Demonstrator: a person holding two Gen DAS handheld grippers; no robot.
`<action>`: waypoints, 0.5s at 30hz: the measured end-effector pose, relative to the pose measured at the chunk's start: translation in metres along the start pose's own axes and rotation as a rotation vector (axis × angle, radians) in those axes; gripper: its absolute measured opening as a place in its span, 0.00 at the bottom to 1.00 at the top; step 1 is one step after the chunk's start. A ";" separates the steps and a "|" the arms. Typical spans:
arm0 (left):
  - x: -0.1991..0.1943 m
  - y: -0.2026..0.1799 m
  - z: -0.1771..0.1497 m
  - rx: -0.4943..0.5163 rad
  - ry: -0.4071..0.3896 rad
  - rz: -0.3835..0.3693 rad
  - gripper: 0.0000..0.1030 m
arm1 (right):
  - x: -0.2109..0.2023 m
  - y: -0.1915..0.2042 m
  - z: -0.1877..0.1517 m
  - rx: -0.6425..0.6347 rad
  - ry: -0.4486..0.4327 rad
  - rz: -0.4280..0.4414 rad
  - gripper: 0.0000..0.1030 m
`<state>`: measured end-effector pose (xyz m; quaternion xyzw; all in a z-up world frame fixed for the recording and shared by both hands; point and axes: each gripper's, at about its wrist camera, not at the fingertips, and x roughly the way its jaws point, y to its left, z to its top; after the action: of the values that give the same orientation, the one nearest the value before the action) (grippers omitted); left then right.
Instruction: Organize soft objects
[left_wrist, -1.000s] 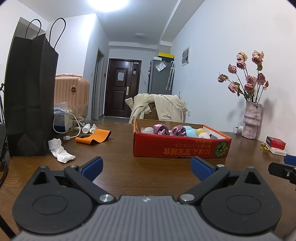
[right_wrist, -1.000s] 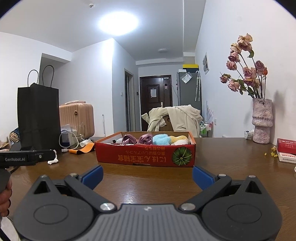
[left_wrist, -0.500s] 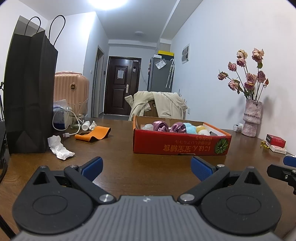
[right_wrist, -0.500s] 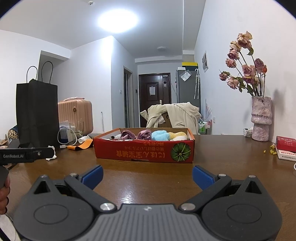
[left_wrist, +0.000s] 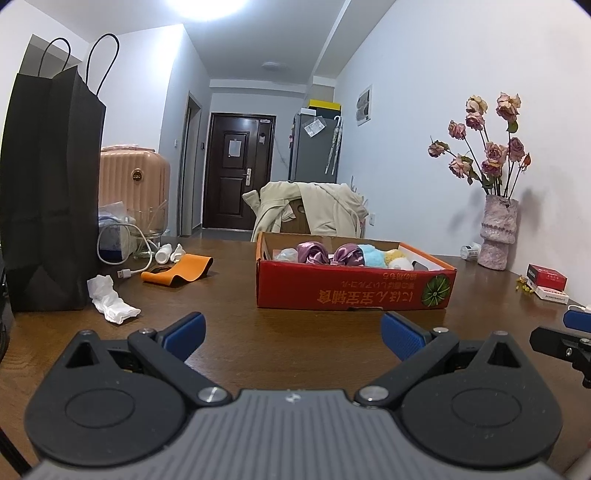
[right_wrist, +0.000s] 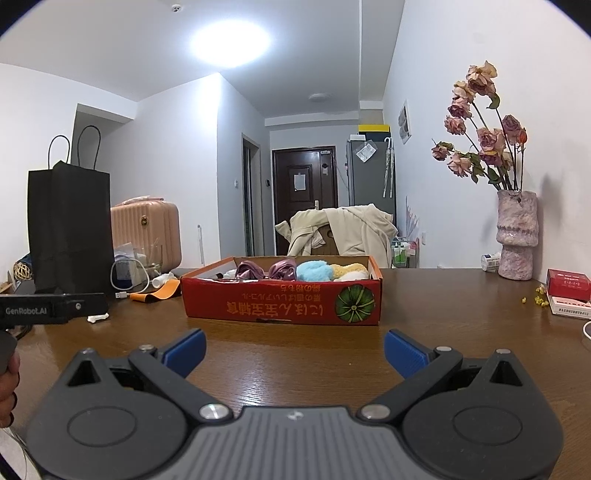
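Lower over the table (left_wrist: 229, 295) than a second ago, the left gripper (left_wrist: 291, 328) hangs released, blue pads spread, facing the red cardboard box (left_wrist: 351, 288) at mid-table, where purple, blue and yellow soft objects (left_wrist: 347, 254) lie; a white sock (left_wrist: 110, 301) and an orange band (left_wrist: 177, 269) sit toward the left edge (beside a black paper bag (left_wrist: 51, 192)). From the right wrist, the right gripper (right_wrist: 293, 347) also gapes empty before the box (right_wrist: 284, 301), its soft objects (right_wrist: 295, 269) inside.

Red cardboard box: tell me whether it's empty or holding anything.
Holding things. The red cardboard box is open-topped, with purple satin scrunchies and blue fluffy item showing above its rim.
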<state>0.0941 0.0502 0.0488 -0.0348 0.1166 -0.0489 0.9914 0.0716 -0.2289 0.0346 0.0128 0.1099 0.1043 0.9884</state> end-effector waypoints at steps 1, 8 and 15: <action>0.000 0.000 0.000 0.001 -0.001 -0.002 1.00 | 0.000 0.000 0.000 0.001 -0.001 -0.001 1.00; -0.007 -0.001 0.000 0.021 -0.026 -0.009 1.00 | -0.003 0.001 0.000 0.017 -0.038 0.007 1.00; -0.014 -0.003 0.006 0.028 -0.075 -0.008 1.00 | -0.004 0.007 0.003 0.012 -0.061 0.023 1.00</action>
<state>0.0815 0.0494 0.0580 -0.0231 0.0783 -0.0531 0.9952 0.0670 -0.2229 0.0392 0.0232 0.0801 0.1147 0.9899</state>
